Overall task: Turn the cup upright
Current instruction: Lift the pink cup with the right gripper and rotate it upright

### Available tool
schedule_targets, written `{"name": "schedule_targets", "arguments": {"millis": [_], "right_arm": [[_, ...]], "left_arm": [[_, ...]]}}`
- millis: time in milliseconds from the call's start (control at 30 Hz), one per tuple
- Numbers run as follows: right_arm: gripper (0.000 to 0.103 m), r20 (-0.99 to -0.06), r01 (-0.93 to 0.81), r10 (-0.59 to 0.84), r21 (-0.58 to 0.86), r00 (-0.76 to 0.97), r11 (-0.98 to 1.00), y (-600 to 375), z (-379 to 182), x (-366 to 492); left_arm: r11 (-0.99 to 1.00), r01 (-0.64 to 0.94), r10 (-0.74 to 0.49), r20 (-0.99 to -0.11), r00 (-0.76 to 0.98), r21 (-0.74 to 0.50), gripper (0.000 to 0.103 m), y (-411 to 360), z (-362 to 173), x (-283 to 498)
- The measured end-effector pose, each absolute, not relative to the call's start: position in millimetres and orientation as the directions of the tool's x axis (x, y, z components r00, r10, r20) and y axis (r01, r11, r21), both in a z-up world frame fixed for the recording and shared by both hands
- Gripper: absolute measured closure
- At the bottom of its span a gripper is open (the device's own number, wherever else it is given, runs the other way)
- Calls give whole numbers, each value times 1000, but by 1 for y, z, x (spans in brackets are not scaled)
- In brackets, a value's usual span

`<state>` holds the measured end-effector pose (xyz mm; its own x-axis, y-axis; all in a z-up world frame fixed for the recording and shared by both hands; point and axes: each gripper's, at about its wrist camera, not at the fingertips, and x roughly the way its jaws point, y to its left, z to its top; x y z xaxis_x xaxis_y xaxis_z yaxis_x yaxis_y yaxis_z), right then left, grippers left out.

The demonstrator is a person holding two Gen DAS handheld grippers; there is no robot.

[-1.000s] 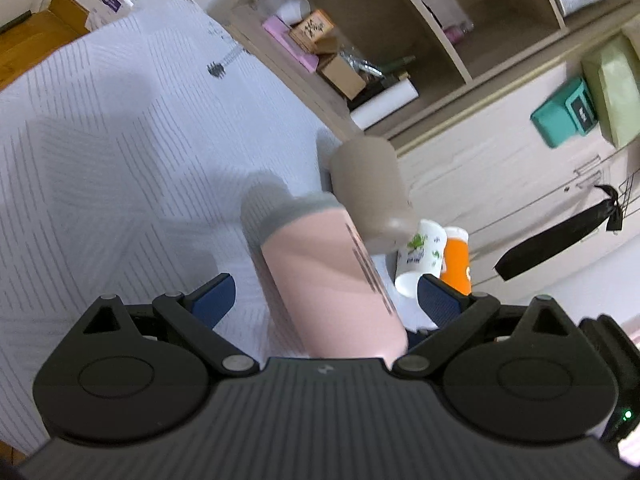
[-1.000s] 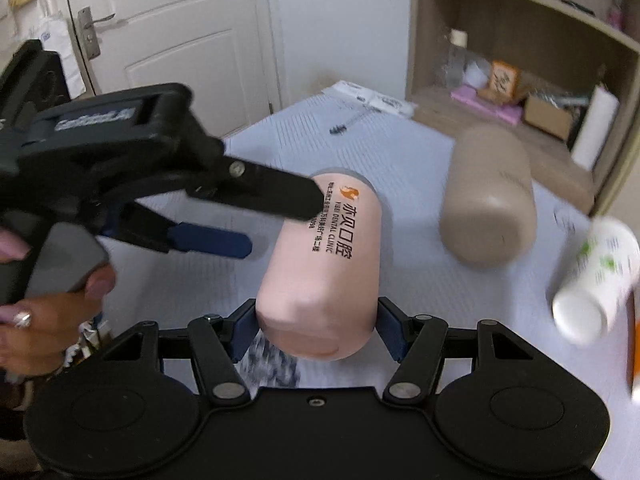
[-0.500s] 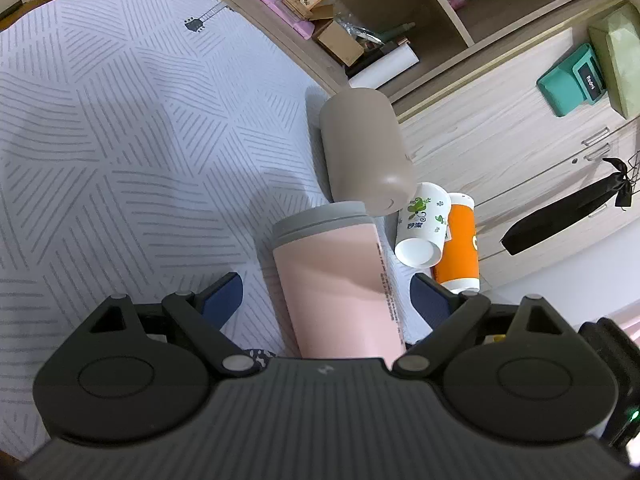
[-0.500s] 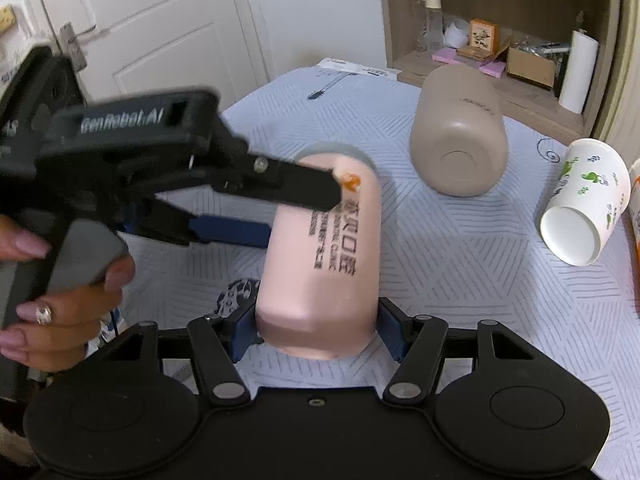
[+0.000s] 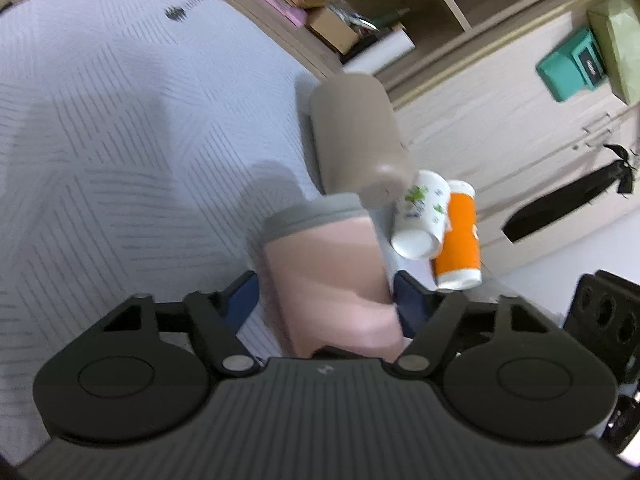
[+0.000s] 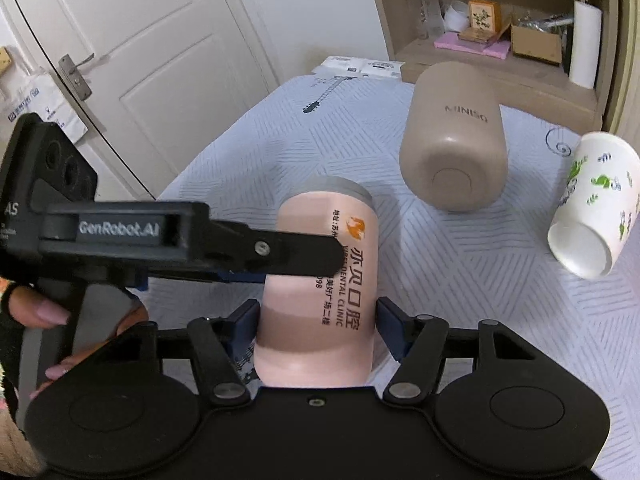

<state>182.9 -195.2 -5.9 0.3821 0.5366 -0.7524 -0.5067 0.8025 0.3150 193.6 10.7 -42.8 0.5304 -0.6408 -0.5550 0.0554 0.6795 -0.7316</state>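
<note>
On the grey line-patterned tablecloth (image 6: 460, 280), pink cylindrical cup with grey rim (image 6: 320, 280), lying tilted, rim pointing away. Right gripper (image 6: 318, 320) jaws closed against its sides near the base. Left gripper (image 5: 326, 296) jaws pinch it too. Beige tumbler (image 6: 454, 136) and white printed paper cup (image 6: 588, 216) lie beyond, apart.

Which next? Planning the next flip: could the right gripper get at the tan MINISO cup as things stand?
Probably not yet: the right gripper is shut on the pink cup. Past it, the tan cup lies unobstructed on the table.
</note>
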Motion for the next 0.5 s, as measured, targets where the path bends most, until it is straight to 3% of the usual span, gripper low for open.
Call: {"name": "schedule_targets", "arguments": {"millis": [233,500], "right_arm": [[34,-720,-519,544,296,431,802,-196,-7,168],[34,-630,-614,603,242,489,751,-195,0,152]], "left_arm": [[715,153,-631,-536,560,-682,37,4,-36,178],[867,338,-491,-520,699,-365,37,-17,5,138]]}}
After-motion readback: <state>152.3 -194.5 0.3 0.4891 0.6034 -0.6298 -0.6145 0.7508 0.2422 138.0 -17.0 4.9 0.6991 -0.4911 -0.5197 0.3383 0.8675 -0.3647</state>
